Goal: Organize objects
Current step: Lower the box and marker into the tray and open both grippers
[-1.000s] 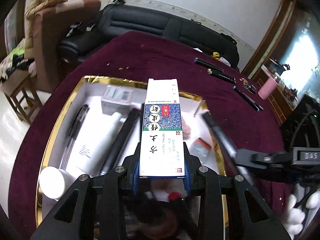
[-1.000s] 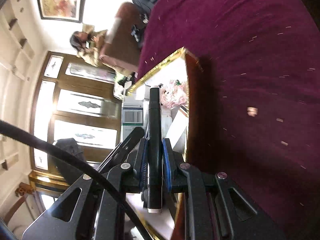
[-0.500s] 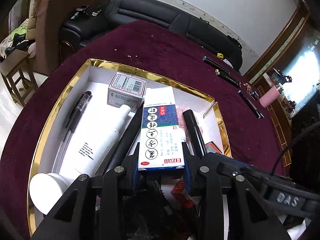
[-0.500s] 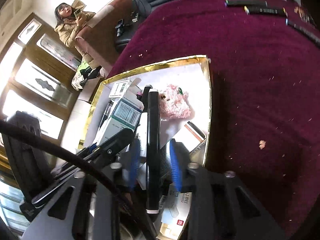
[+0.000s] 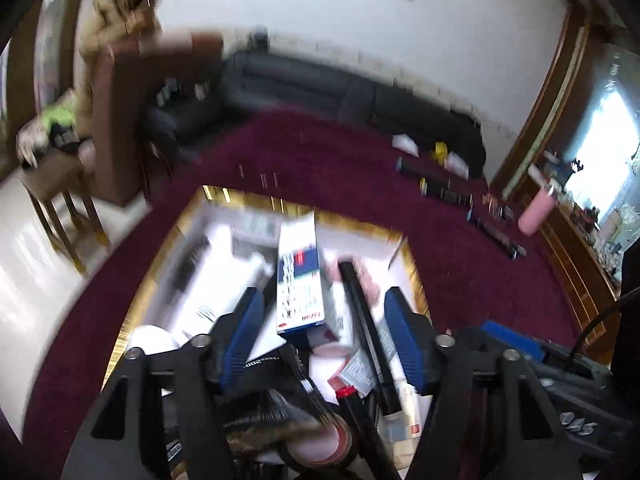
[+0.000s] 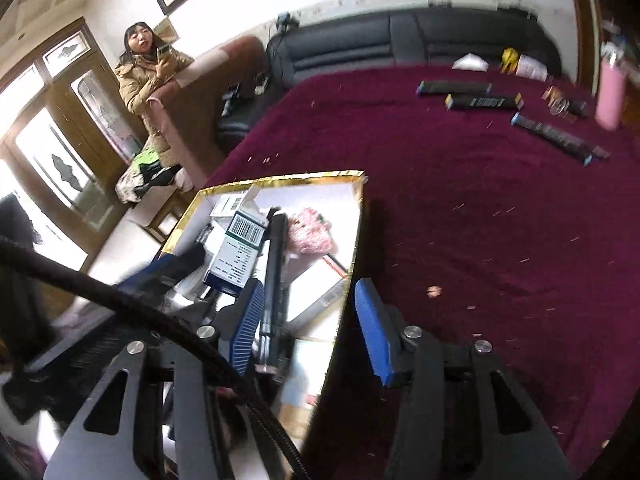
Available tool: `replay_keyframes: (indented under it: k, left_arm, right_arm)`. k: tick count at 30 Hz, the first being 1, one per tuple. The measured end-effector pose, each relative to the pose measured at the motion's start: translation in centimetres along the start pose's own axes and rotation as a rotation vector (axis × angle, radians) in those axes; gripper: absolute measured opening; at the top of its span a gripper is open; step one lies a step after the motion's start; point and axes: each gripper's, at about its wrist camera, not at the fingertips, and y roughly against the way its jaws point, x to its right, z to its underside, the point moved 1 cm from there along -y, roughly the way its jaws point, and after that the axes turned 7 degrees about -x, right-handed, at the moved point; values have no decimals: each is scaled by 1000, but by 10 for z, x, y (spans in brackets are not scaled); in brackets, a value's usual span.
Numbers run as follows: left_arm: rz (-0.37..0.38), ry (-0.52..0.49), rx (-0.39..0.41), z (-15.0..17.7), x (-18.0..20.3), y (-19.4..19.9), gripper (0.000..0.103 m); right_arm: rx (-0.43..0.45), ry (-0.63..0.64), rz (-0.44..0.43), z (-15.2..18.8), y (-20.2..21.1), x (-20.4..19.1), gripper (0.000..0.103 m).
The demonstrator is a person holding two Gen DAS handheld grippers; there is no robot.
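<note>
Blue-and-white carton (image 5: 299, 280) lying free in the gold-rimmed box (image 5: 414, 276), resting on a white tube (image 5: 224, 280) and other clutter, long axis toward 12 o'clock. Black pen (image 5: 362, 320) just beside it at 3 o'clock, also lying loose, over a pink fuzzy thing (image 6: 310, 234).

Left fingers (image 5: 324, 336) parting, blue pads well clear on either side of carton and pen, gripping nothing. Right fingers (image 6: 310, 326) likewise spreading; pen (image 6: 276, 276) seen close by the left pad, not pinched, and the box's gold edge (image 6: 352, 248) running up between the pads.

Box set on a maroon-covered bench (image 6: 480, 220). Far across it, toward 1 to 2 o'clock, several dark slim boxes (image 6: 482, 101) and a pink bottle (image 6: 610, 94). Beyond, a black sofa (image 5: 340, 96); at 10 o'clock, a seated person (image 6: 150, 80) holding a phone.
</note>
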Motion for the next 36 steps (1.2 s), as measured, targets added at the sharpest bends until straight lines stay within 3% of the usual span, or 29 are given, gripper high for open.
replay_keyframes:
  k: [3, 6, 8, 12, 15, 20, 29, 36]
  left_arm:
    - [-34, 8, 125, 7, 1, 38, 64]
    - [-51, 20, 184, 14, 1, 70, 88]
    - [-89, 16, 206, 18, 4, 86, 89]
    - [-266, -20, 299, 32, 13, 116, 90]
    - [-287, -7, 332, 44, 16, 131, 102]
    - [-171, 39, 238, 55, 13, 125, 101]
    - [-149, 32, 173, 67, 9, 113, 101]
    - [-201, 72, 138, 79, 6, 98, 101]
  right_arm:
    - [75, 23, 88, 8, 14, -11, 48]
    - [119, 30, 121, 18, 23, -15, 49]
    - [137, 39, 124, 27, 29, -16, 49]
    - [162, 74, 142, 39, 38, -21, 49]
    - [182, 96, 154, 46, 44, -24, 49]
    - [229, 153, 190, 58, 54, -35, 54]
    - [220, 259, 238, 82, 49, -47, 57]
    - [211, 303, 264, 89, 43, -50, 57]
